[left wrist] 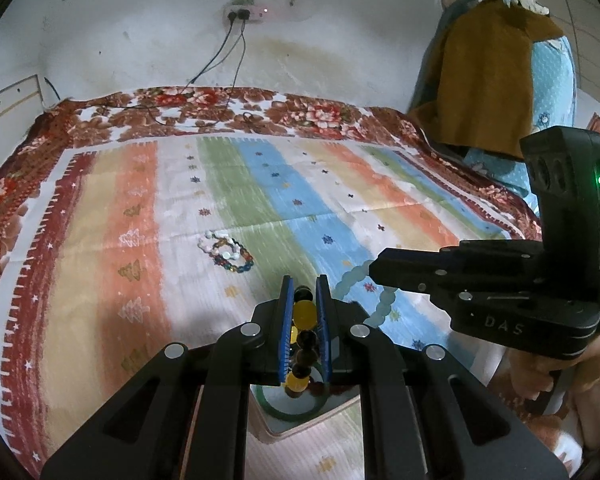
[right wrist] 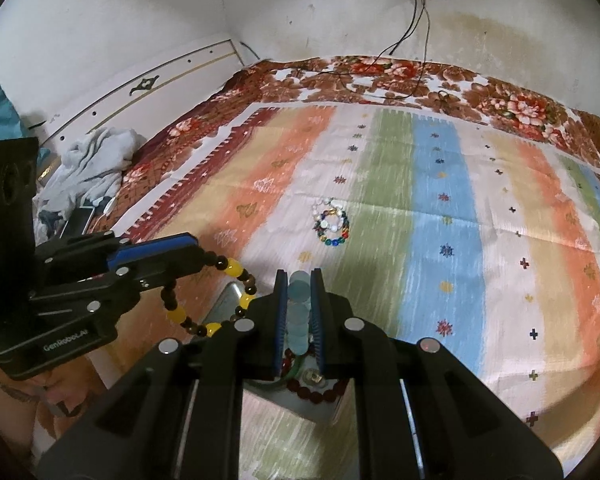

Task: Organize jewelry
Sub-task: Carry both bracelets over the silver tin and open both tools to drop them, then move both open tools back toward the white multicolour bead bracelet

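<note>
Left wrist view: left gripper (left wrist: pixel 305 304) closed on brown-and-yellow beaded bracelet (left wrist: pixel 303 316), lower centre, strand running along fingers above open box (left wrist: pixel 300 420) | Right wrist view: right gripper (right wrist: pixel 299 300) closed on pale blue beaded bracelet (right wrist: pixel 299 312), centre, strand likewise lengthwise; multicoloured bead pile (right wrist: pixel 331 226) mid-frame | step judged: carry-to-box; release over box needed next.

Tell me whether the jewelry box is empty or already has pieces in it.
Not empty. The right wrist view shows the box below the grippers holding a dark red bead bracelet and a green bangle.
</note>
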`<state>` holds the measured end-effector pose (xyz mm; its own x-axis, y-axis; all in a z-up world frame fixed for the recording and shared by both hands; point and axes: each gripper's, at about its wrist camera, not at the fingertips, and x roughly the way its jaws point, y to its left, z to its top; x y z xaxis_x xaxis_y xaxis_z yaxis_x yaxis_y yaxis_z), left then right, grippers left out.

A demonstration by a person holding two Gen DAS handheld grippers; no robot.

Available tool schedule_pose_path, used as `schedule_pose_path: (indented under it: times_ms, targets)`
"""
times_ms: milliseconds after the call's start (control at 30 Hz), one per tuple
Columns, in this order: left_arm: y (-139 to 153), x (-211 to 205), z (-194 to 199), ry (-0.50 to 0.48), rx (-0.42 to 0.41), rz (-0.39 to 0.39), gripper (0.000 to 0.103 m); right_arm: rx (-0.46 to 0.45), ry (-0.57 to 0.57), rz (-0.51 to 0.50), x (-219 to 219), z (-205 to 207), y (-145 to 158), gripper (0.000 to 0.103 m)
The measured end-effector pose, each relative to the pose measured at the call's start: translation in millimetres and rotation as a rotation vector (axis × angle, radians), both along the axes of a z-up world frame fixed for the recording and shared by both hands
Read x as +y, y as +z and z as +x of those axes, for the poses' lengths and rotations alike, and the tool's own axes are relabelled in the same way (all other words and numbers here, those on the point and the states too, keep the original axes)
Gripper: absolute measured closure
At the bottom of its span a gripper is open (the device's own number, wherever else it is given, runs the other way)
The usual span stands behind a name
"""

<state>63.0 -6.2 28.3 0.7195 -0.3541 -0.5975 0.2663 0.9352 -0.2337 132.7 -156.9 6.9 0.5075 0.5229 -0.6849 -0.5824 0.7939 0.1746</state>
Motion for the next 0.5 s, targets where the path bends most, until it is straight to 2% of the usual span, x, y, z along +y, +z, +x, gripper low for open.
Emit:
schedule_pose_path:
  times_ms: [167,200,267,300,333,500]
  targets:
    - [-9,-5,3,-0.003,0.039,0.02,0.092,0.008,0.009,-0.013,-2,0,-6,0.09]
    - [-10,-5,3,0.004,0.039,0.029,0.088,0.014,0.011,-0.011,-2,1,-7,0.09]
    - [-13,-4,5,0.013,0.047,0.046,0.078,0.009,0.003,0.007,-6,2,-6,0.078]
    - [-13,-3,6,0.021,0.046,0.052,0.074,0.006,-0.006,0.018,-8,2,-5,0.066]
    - [-13,-1,6,0.036,0.044,0.063,0.073,0.003,-0.014,0.035,-11,4,-3,0.061]
    - [-14,10,10,0.085,0.049,0.08,0.065,0.0,-0.066,0.047,-20,12,-2,0.051]
